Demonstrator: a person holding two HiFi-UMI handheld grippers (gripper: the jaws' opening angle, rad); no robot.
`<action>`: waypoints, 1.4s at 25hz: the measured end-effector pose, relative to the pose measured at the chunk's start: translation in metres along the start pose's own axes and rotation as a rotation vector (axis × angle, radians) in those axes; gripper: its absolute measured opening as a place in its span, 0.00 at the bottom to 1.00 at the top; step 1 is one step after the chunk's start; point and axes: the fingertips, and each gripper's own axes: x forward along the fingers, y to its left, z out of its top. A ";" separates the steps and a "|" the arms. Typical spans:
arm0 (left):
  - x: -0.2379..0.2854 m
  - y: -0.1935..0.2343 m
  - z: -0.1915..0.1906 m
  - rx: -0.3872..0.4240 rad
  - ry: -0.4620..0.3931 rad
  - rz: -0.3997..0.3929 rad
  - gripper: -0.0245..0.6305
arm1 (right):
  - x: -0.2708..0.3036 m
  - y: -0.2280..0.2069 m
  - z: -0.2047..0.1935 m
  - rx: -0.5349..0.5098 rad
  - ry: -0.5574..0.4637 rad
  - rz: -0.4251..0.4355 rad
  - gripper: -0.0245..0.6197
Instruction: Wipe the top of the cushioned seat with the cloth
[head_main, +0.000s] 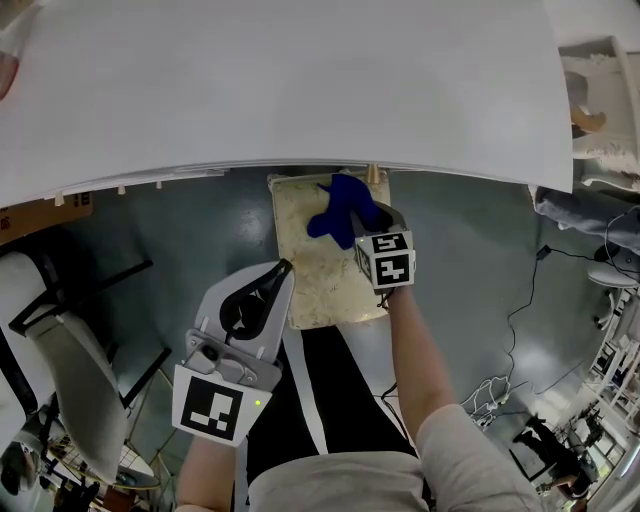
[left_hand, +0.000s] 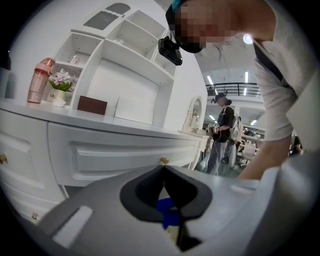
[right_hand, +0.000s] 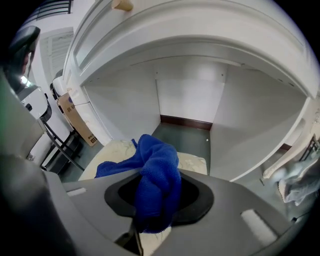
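Observation:
The cushioned seat (head_main: 318, 275) is a cream patterned stool top, standing partly under the white table's edge. A blue cloth (head_main: 340, 208) lies bunched on its far part. My right gripper (head_main: 362, 228) reaches over the seat from the right and is shut on the cloth. In the right gripper view the blue cloth (right_hand: 156, 175) hangs between the jaws of the right gripper (right_hand: 154, 202), over the seat (right_hand: 111, 153). My left gripper (head_main: 283, 270) hovers at the seat's left edge, shut and empty. The left gripper (left_hand: 163, 170) has its tips together, with the cloth (left_hand: 168, 214) glimpsed below.
A white table top (head_main: 280, 90) overhangs the seat's far end. A dark-framed chair (head_main: 70, 340) stands at the left, and cables (head_main: 525, 300) run on the floor at the right. The left gripper view shows a white drawer front (left_hand: 100, 150), a shelf unit and a person (left_hand: 222, 132) standing behind.

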 end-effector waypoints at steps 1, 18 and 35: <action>0.001 -0.002 -0.001 0.001 0.002 -0.001 0.04 | -0.001 -0.006 -0.002 0.006 0.001 -0.007 0.23; 0.011 -0.020 0.001 -0.002 -0.005 0.025 0.04 | -0.016 -0.051 -0.030 0.080 0.029 -0.033 0.21; 0.006 -0.032 -0.003 -0.016 -0.009 0.032 0.04 | -0.043 -0.033 -0.076 0.117 0.009 0.006 0.21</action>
